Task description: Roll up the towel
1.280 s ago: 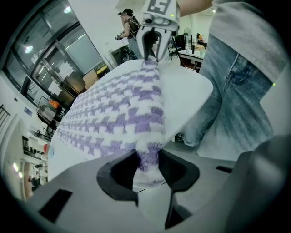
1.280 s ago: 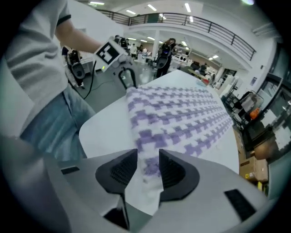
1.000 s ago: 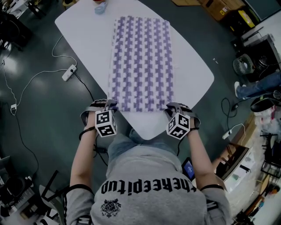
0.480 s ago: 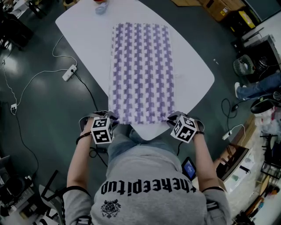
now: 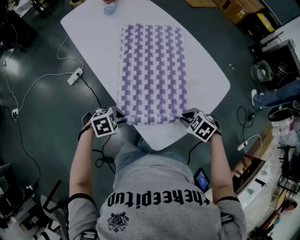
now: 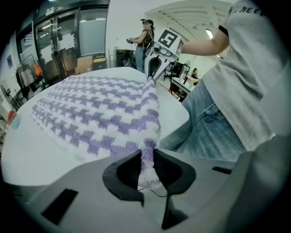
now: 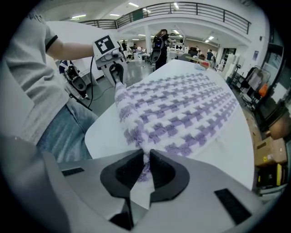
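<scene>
Presently, the purple-and-white checked towel (image 5: 152,70) is seen spread lengthwise down the middle of the white table (image 5: 89,42). It reaches from short of the table's far end to short of its near end. Most of the cloth is laid flat on the tabletop. Only the near hem is raised off the table, and it is drawn taut between the two grippers.

The left gripper (image 5: 120,120) is held at the table's near left side. In the left gripper view the near left corner of the towel (image 6: 104,113) is caught in the narrow gap of the left gripper (image 6: 146,160), with both dark pads pressed on the cloth. Its jaws have just been opening a little, yet the corner is gripped.

The right gripper (image 5: 183,118) is held at the table's near right side. In the right gripper view the near right corner of the towel (image 7: 182,107) is pinched by the right gripper (image 7: 146,166). Its jaws have just been closing, and they are now nearly together on the fabric.

A bare strip of tabletop is noted between the lifted hem and the table's near end. A small object (image 5: 110,6), too blurred to identify, is noted at the table's far end. A white power strip (image 5: 74,77) is noted on the floor to the table's left.
</scene>
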`<action>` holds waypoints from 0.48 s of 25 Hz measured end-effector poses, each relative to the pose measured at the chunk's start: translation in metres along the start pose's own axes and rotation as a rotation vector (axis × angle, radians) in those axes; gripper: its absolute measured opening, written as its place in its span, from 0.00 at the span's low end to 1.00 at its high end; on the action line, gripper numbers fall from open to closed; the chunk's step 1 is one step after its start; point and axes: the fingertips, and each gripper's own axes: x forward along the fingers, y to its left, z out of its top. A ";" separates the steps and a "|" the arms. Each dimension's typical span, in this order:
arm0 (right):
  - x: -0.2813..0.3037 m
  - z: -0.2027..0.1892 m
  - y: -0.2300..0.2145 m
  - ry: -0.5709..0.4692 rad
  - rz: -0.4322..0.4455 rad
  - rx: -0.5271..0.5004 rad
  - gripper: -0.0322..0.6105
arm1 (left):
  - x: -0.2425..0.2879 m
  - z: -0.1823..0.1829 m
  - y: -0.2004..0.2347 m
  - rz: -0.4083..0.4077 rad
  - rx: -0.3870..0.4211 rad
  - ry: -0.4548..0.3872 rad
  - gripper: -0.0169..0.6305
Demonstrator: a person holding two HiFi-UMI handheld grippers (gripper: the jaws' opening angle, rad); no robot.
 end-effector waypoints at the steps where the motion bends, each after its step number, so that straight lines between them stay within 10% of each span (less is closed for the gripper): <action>1: -0.001 0.002 -0.006 -0.002 -0.013 0.001 0.11 | -0.002 0.002 0.006 0.004 -0.009 -0.003 0.15; 12: 0.022 0.017 -0.054 0.068 -0.124 -0.072 0.11 | 0.001 0.007 0.059 0.116 0.067 0.097 0.19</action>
